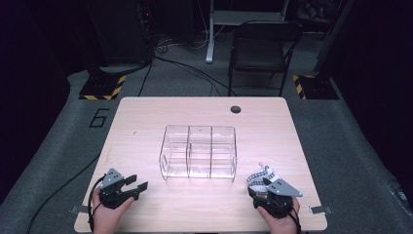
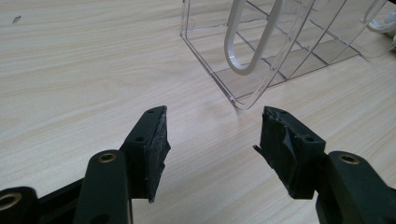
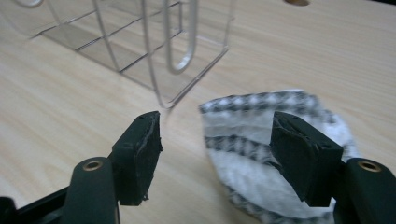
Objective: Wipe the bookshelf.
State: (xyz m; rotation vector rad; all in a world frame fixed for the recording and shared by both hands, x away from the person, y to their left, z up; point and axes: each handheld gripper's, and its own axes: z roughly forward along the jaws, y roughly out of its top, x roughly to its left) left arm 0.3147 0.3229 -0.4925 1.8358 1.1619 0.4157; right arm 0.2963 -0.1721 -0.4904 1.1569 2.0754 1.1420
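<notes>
A clear plastic organizer [image 1: 198, 152] with several compartments stands mid-table and looks empty; its near corner [image 2: 243, 93] rises just beyond my left gripper's jaws. My left gripper [image 1: 138, 188] [image 2: 212, 135] hovers low over bare wood at the front left, open, with nothing between its jaws. A folded white cloth with black checked bands [image 1: 261, 174] [image 3: 247, 144] lies on the table at the front right of the organizer [image 3: 177, 60]. My right gripper [image 1: 259, 186] [image 3: 215, 125] sits over it, open; its right jaw overlaps the cloth and its left jaw stands apart from it.
The wooden table [image 1: 146, 122] has a dark round cable hole [image 1: 235, 108] near its far edge. A black chair [image 1: 260, 48] and stands with yellow-black striped bases [image 1: 102, 87] are on the floor beyond the table.
</notes>
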